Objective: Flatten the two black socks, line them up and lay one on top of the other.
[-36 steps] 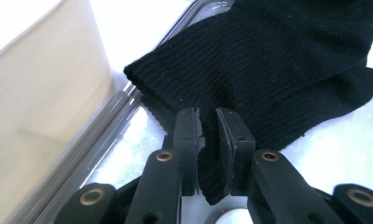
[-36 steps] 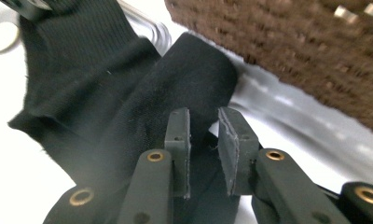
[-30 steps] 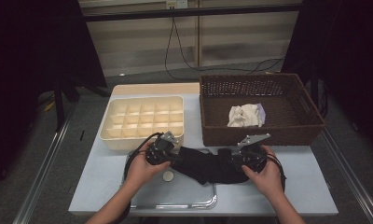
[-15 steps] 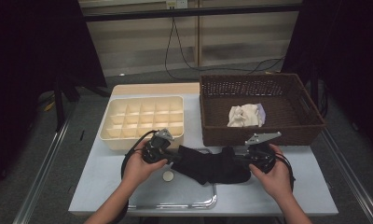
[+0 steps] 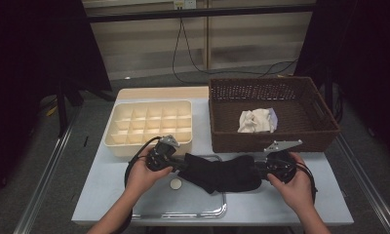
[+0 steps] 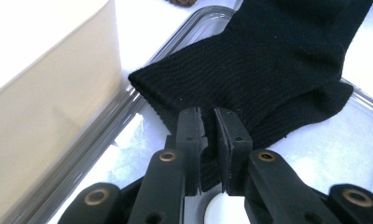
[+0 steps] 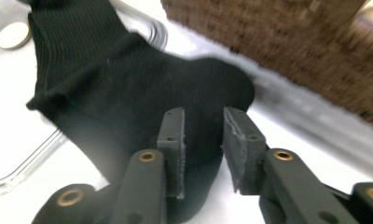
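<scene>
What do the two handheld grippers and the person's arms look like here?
Both are black. The left gripper and right gripper each have two flat, rectangular black pads on jointed arms with brass-coloured rivets. A black cable loops from the left one, and a grey three-cornered plate tops the right. The forearms are bare; no sleeves show.

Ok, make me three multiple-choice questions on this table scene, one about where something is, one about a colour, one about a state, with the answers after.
1. Where does the white cloth lie?
A. in the wicker basket
B. in the cream divided box
C. on the clear tray

2. What colour is the sock between the two grippers?
A. white
B. black
C. red

3. How do the left gripper jaws stand?
A. wide open above the sock
B. shut on the sock's edge
C. holding the small round disc

Answers: 1 A, the cloth sits inside the brown basket. 2 B, the knit is black in every view. 3 B, the left gripper view shows fabric pinched between the pads.
</scene>
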`<state>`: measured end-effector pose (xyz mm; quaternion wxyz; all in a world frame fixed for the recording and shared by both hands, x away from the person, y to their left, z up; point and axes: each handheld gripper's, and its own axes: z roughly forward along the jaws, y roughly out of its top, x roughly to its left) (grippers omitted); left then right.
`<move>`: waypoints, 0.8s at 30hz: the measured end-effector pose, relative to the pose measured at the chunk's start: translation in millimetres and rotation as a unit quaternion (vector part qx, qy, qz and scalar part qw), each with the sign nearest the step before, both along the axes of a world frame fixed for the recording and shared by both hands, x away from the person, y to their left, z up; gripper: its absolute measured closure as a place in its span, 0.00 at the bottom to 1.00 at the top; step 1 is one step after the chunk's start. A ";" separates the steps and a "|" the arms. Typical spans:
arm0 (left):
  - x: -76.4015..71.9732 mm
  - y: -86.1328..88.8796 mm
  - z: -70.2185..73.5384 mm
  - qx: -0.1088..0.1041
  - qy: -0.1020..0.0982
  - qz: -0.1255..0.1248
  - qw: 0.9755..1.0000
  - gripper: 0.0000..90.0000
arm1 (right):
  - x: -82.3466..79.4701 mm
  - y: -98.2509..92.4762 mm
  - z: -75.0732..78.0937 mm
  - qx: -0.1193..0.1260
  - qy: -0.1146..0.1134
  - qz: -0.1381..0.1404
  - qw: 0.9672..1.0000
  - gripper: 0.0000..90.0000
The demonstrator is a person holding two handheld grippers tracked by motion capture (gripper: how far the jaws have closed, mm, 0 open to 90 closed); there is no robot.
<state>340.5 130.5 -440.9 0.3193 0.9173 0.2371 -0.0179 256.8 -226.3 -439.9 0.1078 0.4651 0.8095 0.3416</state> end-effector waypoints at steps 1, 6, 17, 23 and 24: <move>-0.8 -0.9 -0.7 -0.005 0.002 0.006 1.000 0.90 | 0.0 1.1 2.6 -0.003 -0.009 0.000 1.000 0.77; -1.0 -2.4 -1.2 -0.006 0.001 0.004 1.000 0.90 | -0.2 14.7 4.9 0.000 -0.013 0.026 1.000 0.71; -0.5 -1.0 0.4 -0.013 0.002 0.009 1.000 0.90 | 5.6 45.8 -23.4 -0.041 0.020 0.084 0.995 0.97; 0.2 2.8 5.1 -0.021 0.002 0.010 1.000 0.90 | 3.4 36.6 -11.5 -0.018 0.010 0.073 0.997 0.97; -0.2 4.0 7.1 -0.027 0.001 0.012 1.000 0.90 | 1.3 32.4 -4.7 -0.010 0.006 0.068 0.998 0.98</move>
